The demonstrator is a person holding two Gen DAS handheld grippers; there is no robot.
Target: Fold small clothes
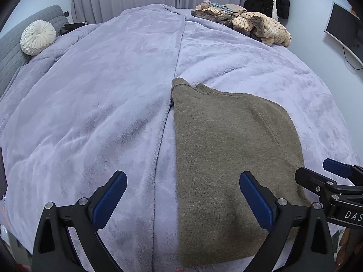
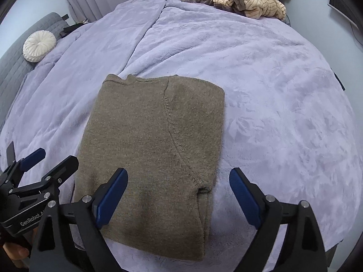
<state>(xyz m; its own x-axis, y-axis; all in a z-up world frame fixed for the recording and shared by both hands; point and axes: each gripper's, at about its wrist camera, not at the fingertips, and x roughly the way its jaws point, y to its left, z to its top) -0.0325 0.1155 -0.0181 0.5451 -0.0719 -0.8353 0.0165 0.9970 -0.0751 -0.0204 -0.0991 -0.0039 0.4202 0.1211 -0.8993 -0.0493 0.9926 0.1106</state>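
Nearest: left gripper (image 1: 183, 200) and right gripper (image 2: 178, 200), jaws wide apart, gripping nothing. Beyond, olive-brown knitted sweater (image 2: 154, 154), folded flat on lilac plush blanket (image 2: 272, 90). Probably soft, light, limp; best pinched at near hem corners. Sleeve seam clear only from right wrist. Farthest, striped beige clothes heap (image 1: 261, 28).

Olive-brown knit sweater (image 2: 154, 154), folded into a flat rectangle, apparently sleeves tucked, on the lavender blanket (image 2: 272, 113)
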